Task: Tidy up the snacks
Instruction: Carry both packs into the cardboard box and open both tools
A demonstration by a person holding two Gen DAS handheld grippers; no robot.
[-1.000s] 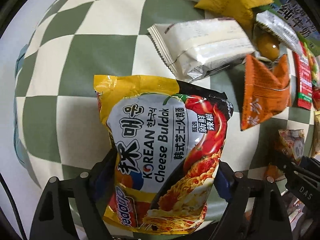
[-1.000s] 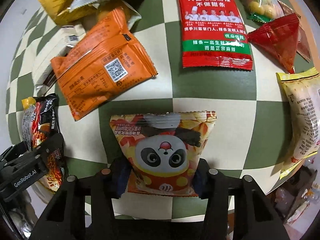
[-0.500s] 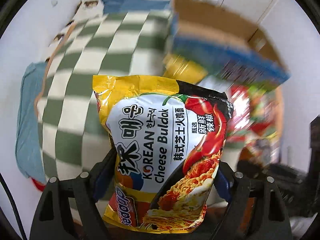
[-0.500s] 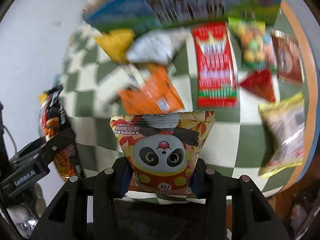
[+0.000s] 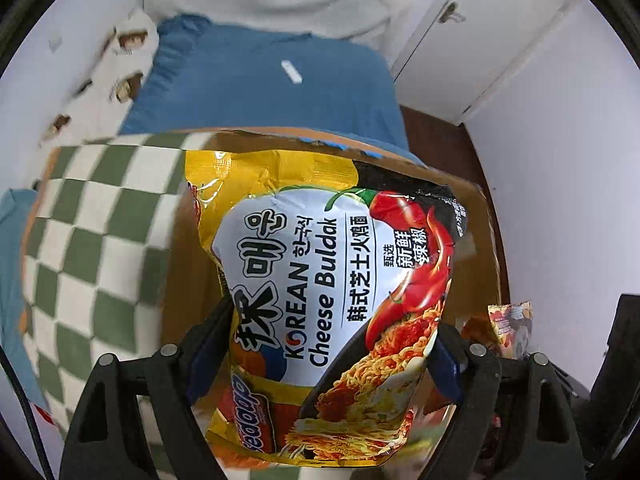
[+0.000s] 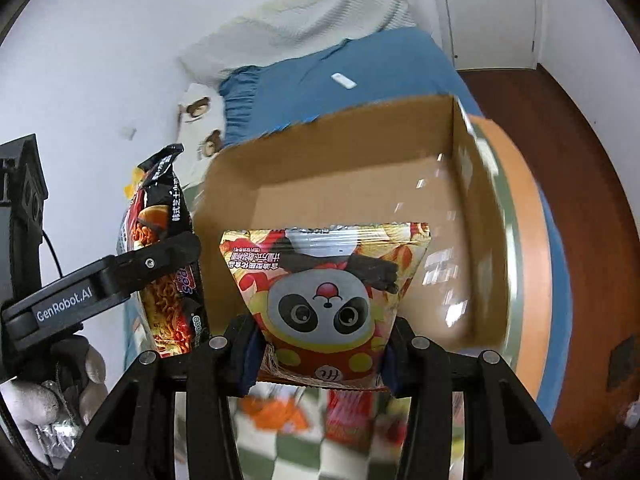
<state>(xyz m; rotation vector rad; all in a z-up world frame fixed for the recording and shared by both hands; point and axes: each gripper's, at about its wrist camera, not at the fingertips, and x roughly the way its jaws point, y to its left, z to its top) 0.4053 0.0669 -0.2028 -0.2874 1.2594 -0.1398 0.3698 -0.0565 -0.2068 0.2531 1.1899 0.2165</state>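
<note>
My left gripper (image 5: 320,356) is shut on a Korean Cheese Buldak noodle packet (image 5: 324,292) and holds it up in front of an open cardboard box (image 5: 476,240). My right gripper (image 6: 320,344) is shut on a panda snack bag (image 6: 326,300) and holds it over the mouth of the same cardboard box (image 6: 340,172). In the right wrist view the left gripper (image 6: 120,276) and its noodle packet (image 6: 164,256) are at the left, beside the box. The panda bag's corner (image 5: 510,324) shows at the right of the left wrist view.
The green-and-white checked tablecloth (image 5: 88,240) lies at left. Blurred snack packets (image 6: 276,416) lie on it below the right gripper. A blue bed cover (image 5: 260,84) and white wall lie behind the box. A wooden floor (image 6: 580,200) is at right.
Both grippers have lifted off the table with their packets and swung up and forward, from over the spread of snacks to the open cardboard box.
</note>
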